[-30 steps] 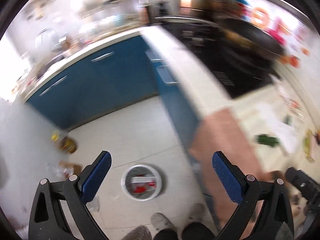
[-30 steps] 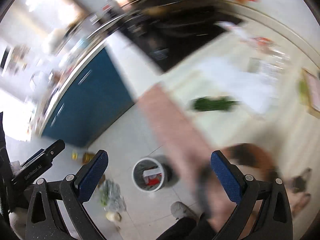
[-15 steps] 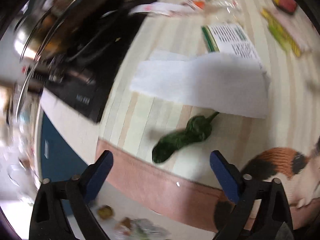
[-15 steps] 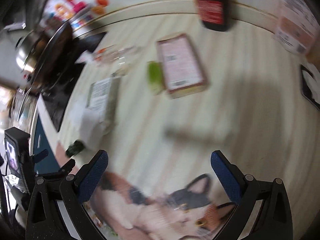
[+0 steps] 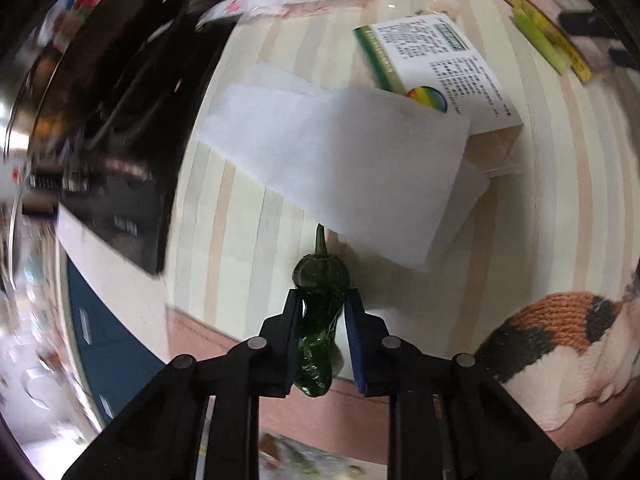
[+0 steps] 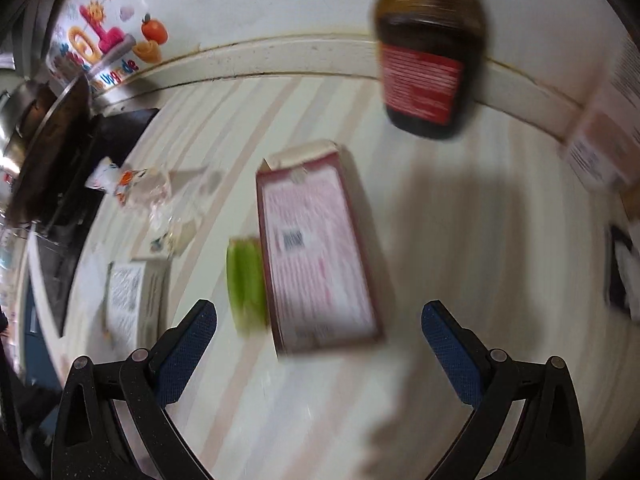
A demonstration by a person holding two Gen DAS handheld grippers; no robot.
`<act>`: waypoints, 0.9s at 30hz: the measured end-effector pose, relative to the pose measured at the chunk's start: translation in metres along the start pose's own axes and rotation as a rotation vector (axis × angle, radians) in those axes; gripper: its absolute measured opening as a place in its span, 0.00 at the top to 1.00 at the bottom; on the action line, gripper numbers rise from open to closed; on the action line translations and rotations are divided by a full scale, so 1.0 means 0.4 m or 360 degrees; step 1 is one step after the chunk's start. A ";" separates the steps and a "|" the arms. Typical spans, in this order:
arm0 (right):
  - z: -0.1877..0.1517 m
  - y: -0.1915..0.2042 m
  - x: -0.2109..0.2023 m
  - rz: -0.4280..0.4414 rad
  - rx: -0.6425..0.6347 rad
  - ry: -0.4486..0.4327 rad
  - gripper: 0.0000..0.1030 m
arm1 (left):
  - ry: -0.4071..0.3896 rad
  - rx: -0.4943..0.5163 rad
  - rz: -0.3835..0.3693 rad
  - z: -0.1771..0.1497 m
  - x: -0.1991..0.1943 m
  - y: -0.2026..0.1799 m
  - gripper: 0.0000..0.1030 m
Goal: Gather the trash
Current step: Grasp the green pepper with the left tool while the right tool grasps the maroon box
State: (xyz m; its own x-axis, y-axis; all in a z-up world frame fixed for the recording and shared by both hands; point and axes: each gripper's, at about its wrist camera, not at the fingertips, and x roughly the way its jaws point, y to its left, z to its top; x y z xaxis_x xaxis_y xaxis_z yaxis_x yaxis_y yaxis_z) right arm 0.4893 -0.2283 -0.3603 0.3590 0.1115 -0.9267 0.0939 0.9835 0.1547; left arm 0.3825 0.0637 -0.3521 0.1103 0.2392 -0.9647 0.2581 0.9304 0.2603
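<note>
A dark green pepper lies on the striped counter, stem pointing away from me. My left gripper points down at it, jaws closing, with both pads against the pepper's sides. In the right wrist view my right gripper hangs open above the counter with nothing between its fingers. Just ahead of it lie a pink-and-red flat box and a light green piece beside it. A crumpled clear wrapper lies further left.
A white paper sheet overlaps a green-and-white box behind the pepper. A black stove sits left, a calico cat-patterned knit thing right. A brown bottle stands by the wall, and a carton at far right.
Both grippers swung from over the floor bin to over the counter. The left jaws went from wide open to closed in on the pepper. The right gripper neared the pink box.
</note>
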 end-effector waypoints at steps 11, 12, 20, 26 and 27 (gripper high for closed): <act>-0.070 0.030 -0.024 -0.0060 -0.0144 0.0066 0.39 | 0.0103 -0.0675 -0.0634 -0.113 0.011 0.048 0.81; -0.097 0.022 -0.031 -0.0028 -0.0148 0.0115 0.39 | 0.0108 -0.0670 -0.0661 -0.121 0.015 0.043 0.79; -0.238 -0.039 -0.083 0.0095 -0.0056 0.0327 0.38 | 0.0069 -0.0484 -0.0641 -0.127 0.002 -0.011 0.59; -0.225 -0.048 -0.072 0.0096 -0.0003 0.0294 0.27 | 0.0052 -0.0508 -0.0559 -0.118 -0.030 -0.081 0.86; -0.220 -0.039 -0.069 0.0072 -0.0031 0.0277 0.27 | 0.0043 -0.0516 -0.0535 -0.124 -0.036 -0.085 0.86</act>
State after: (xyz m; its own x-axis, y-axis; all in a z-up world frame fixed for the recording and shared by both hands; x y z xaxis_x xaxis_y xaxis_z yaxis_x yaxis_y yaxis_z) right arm 0.3963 -0.2343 -0.3673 0.1962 0.1768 -0.9645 0.0629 0.9793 0.1923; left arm 0.3245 0.0423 -0.3489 0.0457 -0.0874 -0.9951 -0.0387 0.9953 -0.0891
